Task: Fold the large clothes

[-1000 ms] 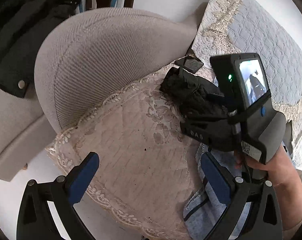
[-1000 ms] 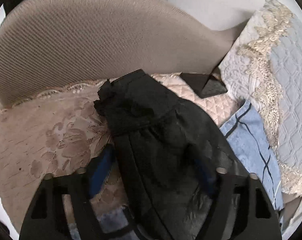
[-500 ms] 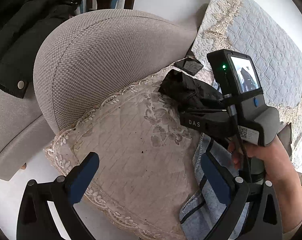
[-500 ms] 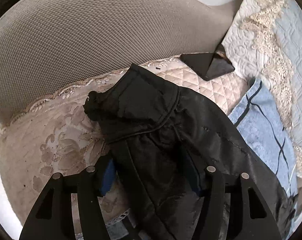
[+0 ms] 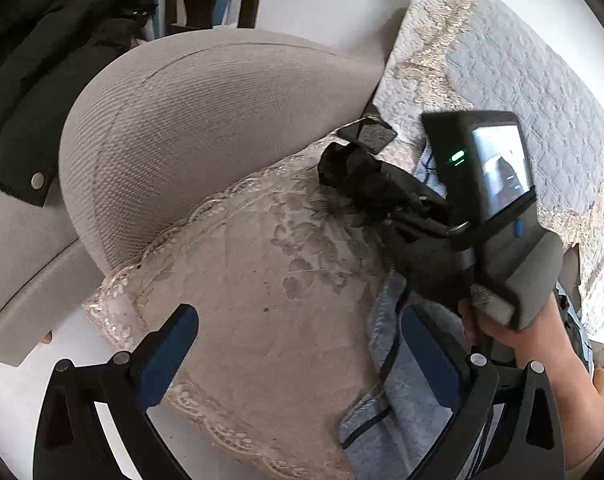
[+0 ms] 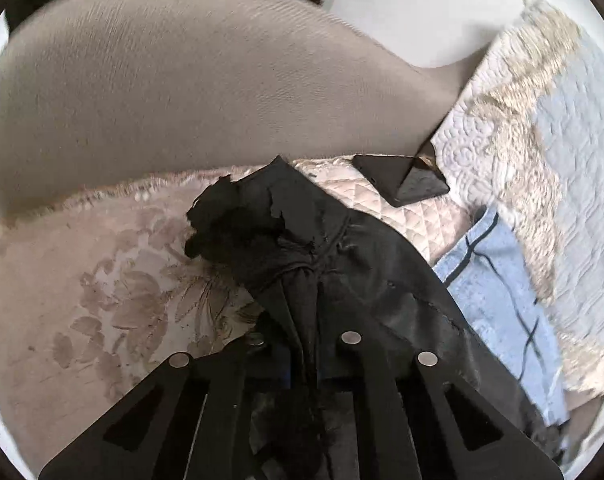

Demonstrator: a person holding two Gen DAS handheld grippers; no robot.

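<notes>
A black garment (image 6: pixel 285 232) lies bunched on the beige lace seat cover (image 6: pixel 101 288) of a sofa. My right gripper (image 6: pixel 306 344) is shut on a pinched fold of it, and the cloth gathers into creases at the jaws. In the left wrist view the same black garment (image 5: pixel 362 176) runs into the right gripper (image 5: pixel 398 216), which a hand (image 5: pixel 534 344) holds. My left gripper (image 5: pixel 297 344) stands open above the seat cover (image 5: pixel 241 280), its blue pads (image 5: pixel 169 356) wide apart with nothing between them.
A light blue cloth with dark stripes (image 6: pixel 498 280) lies under and right of the black garment. A flat black object (image 6: pixel 402 180) rests near the sofa's grey rounded back (image 5: pixel 205 112). A quilted lace-edged cover (image 5: pixel 522 80) rises on the right. A dark jacket (image 5: pixel 41 80) hangs at upper left.
The right gripper's jaws have shut on the black garment, which was lying loose between them, and the fabric is now bunched. The left gripper has stayed in place, open.
</notes>
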